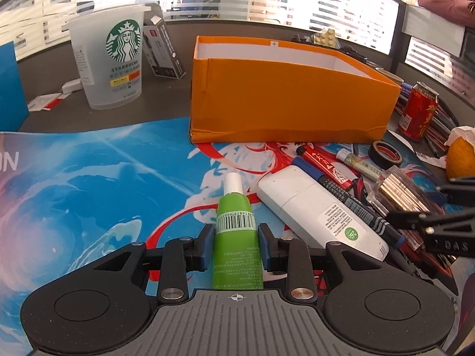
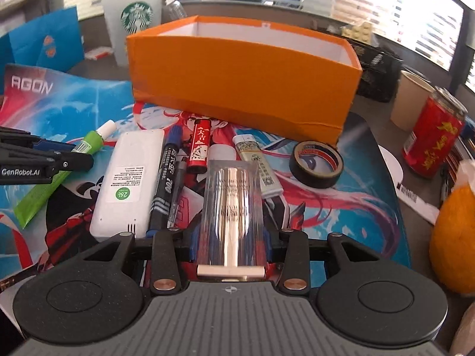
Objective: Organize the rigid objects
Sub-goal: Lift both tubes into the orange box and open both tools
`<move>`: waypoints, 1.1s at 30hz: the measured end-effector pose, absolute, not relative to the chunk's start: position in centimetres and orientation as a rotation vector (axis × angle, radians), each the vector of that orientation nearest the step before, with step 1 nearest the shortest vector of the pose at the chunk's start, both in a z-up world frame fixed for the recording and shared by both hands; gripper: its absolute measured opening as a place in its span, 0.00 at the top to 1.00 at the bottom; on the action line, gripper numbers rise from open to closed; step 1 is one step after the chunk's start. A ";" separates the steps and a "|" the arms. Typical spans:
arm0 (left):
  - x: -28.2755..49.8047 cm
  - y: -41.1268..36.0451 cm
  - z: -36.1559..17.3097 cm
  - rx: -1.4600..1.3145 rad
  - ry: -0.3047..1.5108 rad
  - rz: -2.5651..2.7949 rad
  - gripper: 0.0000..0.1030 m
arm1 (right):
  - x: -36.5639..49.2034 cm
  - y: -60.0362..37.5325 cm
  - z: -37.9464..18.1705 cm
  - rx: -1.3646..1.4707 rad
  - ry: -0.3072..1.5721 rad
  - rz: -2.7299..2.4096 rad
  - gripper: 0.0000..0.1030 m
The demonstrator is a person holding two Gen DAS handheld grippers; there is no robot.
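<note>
My left gripper (image 1: 236,241) is shut on a green tube (image 1: 236,237) with a white cap, lying on the printed desk mat (image 1: 89,184). My right gripper (image 2: 231,240) is shut on a clear case holding a gold cylinder (image 2: 233,198). An open orange box (image 1: 285,89) stands behind both; it also shows in the right wrist view (image 2: 243,71). Between the grippers lie a white remote (image 2: 127,178), a blue marker (image 2: 164,175), a red lighter (image 2: 200,145) and a patterned lighter (image 2: 256,160). The green tube also shows in the right wrist view (image 2: 38,195).
A black tape roll (image 2: 317,163), a red can (image 2: 433,139) and an orange fruit (image 2: 454,237) sit at the right. A Starbucks cup (image 1: 109,56) and a small dark carton (image 1: 164,49) stand back left. A paper cup (image 2: 411,101) and a black mesh holder (image 2: 377,71) stand behind the box.
</note>
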State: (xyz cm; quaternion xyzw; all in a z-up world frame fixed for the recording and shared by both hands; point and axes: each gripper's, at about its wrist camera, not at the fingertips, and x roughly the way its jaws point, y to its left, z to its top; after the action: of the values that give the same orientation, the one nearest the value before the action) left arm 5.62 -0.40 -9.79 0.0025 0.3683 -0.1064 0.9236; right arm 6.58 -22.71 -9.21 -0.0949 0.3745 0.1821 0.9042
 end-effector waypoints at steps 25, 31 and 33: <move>9.5 0.2 -0.6 -0.052 0.636 -0.318 0.72 | 10.0 -23.7 -1.0 -0.147 0.590 0.391 0.66; 12.9 -1.3 2.5 -0.049 0.609 -0.331 0.72 | 12.8 -24.2 1.9 -0.125 0.550 0.387 0.66; 14.3 -1.8 3.0 -0.055 0.616 -0.336 0.72 | 13.9 -24.2 2.6 -0.118 0.543 0.387 0.66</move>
State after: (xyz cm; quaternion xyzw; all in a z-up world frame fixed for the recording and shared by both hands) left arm 14.32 -1.83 3.01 -0.0270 0.3016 -0.1643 0.9388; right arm 13.90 -24.21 2.56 -0.0579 0.2665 0.1898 0.9432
